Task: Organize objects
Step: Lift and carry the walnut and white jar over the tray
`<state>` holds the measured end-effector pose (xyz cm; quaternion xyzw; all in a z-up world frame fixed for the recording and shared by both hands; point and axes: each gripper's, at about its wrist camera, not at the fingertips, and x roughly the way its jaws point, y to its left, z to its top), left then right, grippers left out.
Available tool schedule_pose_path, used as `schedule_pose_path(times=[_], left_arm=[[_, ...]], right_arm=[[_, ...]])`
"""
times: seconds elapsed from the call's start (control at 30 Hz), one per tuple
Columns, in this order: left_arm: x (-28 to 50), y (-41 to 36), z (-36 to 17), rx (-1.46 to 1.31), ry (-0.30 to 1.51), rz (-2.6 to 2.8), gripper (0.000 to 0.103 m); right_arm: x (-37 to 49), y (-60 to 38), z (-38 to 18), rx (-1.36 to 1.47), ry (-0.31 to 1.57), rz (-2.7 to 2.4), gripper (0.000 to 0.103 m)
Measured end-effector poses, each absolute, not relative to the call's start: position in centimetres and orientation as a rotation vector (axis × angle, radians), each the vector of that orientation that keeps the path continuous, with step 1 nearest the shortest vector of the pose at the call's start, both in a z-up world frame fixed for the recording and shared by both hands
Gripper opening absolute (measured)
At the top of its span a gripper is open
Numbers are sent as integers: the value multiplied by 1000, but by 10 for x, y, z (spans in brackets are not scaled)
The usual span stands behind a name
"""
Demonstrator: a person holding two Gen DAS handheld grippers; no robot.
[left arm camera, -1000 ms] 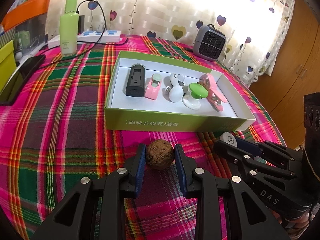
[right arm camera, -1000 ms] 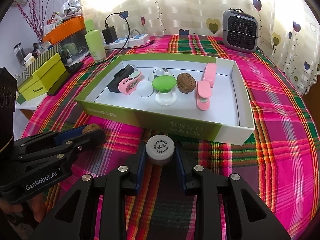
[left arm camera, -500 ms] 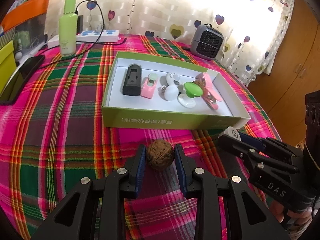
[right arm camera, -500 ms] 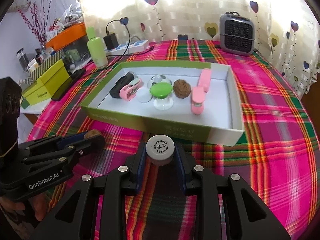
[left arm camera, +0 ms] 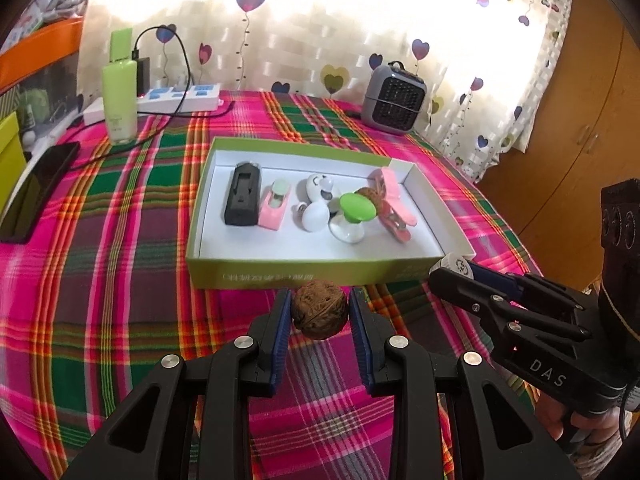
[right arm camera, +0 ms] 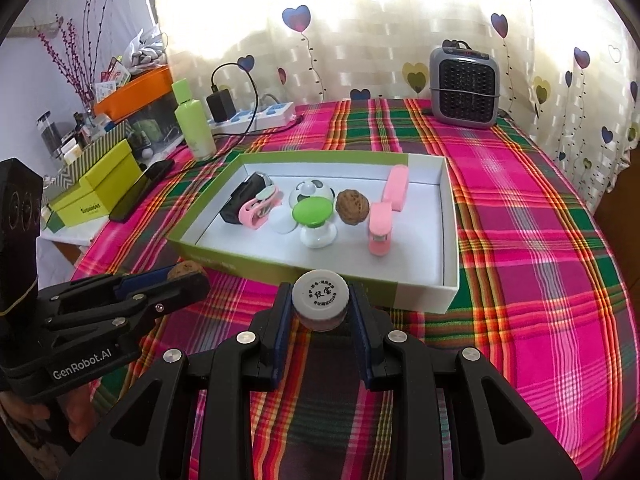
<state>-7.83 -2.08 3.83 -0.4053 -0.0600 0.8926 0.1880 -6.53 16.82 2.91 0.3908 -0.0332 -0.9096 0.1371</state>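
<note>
Gripping a wrinkled round walnut in our left gripper, we pinch a white-lidded jar in our right gripper; only the right wrist view shows its printed lid.

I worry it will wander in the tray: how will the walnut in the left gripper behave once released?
The walnut is near-spherical, so it probably rolls on the box floor. Its wrinkled shell looks hard and grippy, so the left gripper likely holds it without slipping.

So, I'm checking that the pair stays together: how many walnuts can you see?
2. One walnut is gripped in the left tool, just outside the box. The other walnut lies inside it, beside the green-topped piece. More may be hidden.
</note>
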Motion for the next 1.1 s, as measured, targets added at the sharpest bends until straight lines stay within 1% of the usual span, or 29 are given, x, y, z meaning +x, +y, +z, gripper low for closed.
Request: schedule_pose_path(times=[0.43, 1.1], left_arm=[[-103, -19, 53, -1108, -149, 2543, 27], [-143, -18, 39, -1182, -152, 2558, 27]], right_arm=[[-86, 178, 37, 1110, -134, -2643, 29], [-122, 179, 22, 1163, -110, -2602, 29]])
